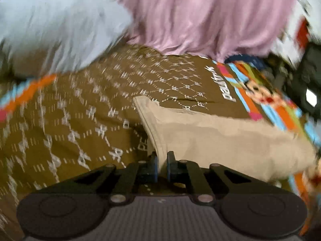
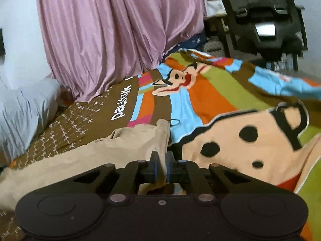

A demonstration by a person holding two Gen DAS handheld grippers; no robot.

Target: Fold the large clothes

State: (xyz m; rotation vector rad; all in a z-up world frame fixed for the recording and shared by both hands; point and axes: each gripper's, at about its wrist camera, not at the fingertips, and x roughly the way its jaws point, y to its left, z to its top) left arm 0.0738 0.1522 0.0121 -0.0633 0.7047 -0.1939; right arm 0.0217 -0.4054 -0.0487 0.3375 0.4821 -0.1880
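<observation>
A beige garment (image 1: 220,138) lies stretched across a bed covered with a brown patterned and bright cartoon bedspread (image 1: 76,108). My left gripper (image 1: 162,156) is shut on one end of the beige garment, which runs off to the right. My right gripper (image 2: 162,156) is shut on the other end of the same beige garment (image 2: 120,142), which runs off to the left. The cloth hangs taut between the two grippers just above the bedspread (image 2: 210,92).
A pink curtain (image 2: 112,40) hangs behind the bed. A pale blue pillow (image 2: 22,110) lies at the left. A black chair or stroller frame (image 2: 264,20) stands at the back right beyond the bed's edge.
</observation>
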